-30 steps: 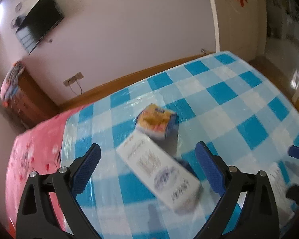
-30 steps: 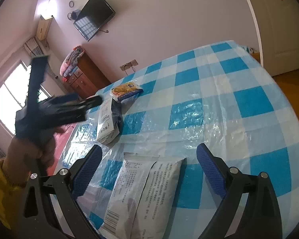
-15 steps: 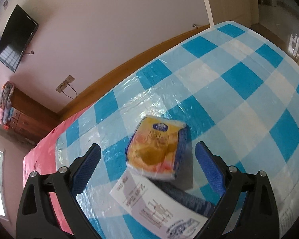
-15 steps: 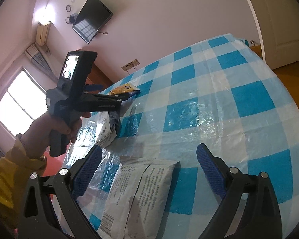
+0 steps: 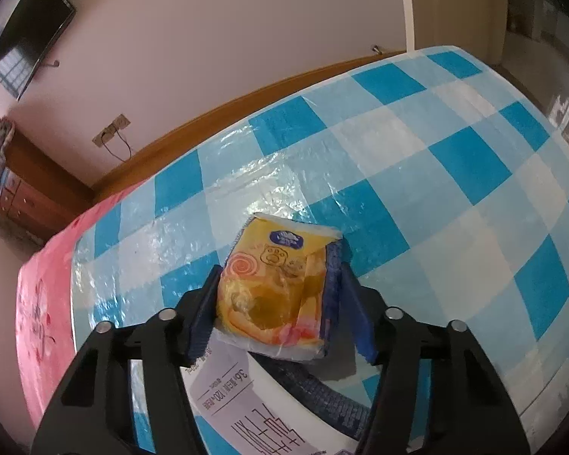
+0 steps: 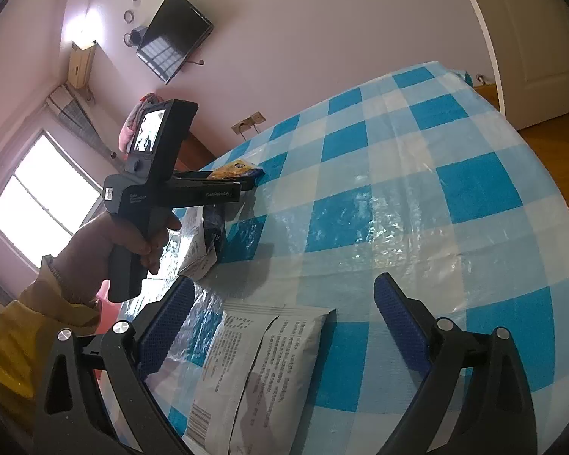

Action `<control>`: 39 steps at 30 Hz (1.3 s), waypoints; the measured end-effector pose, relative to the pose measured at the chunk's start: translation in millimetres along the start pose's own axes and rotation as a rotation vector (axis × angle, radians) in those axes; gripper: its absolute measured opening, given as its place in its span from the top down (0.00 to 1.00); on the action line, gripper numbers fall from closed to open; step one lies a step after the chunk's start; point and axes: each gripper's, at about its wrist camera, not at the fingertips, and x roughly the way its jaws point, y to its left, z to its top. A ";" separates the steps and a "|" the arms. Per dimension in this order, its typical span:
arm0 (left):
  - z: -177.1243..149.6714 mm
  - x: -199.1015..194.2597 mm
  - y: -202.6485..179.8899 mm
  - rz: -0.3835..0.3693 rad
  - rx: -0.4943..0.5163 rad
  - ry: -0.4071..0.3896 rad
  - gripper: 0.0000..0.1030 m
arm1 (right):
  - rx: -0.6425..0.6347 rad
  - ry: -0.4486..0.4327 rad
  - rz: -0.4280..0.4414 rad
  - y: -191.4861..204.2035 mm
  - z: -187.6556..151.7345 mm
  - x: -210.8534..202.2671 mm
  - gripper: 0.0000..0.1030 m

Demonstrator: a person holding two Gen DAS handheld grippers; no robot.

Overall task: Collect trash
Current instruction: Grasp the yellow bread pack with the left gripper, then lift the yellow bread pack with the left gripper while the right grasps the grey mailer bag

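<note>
Our left gripper (image 5: 280,303) has just closed its jaws on the crinkly yellow plastic snack packet (image 5: 275,288), which overlaps the white printed carton (image 5: 254,398) on the checked surface (image 5: 455,174). It could slip (thin film crumples). The right view alone shows our right gripper (image 6: 284,326), jaws spread, above a white foil pouch (image 6: 261,371).

Snack packet (image 5: 280,288) atop box (image 5: 269,409)
</note>
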 end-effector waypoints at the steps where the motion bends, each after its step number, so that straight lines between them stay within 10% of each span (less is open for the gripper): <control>1: -0.9 -0.5 0.6 -0.004 -0.009 -0.001 0.47 | -0.007 0.000 -0.004 1.2 -0.1 -0.3 0.08; 21: -35.8 -69.1 8.6 -0.064 -0.145 -0.134 0.55 | -0.130 0.088 -0.032 21.2 -16.0 2.0 0.08; 39: -139.8 -142.1 4.5 -0.044 -0.244 -0.200 0.55 | -0.280 0.170 -0.126 56.6 -52.1 13.8 0.08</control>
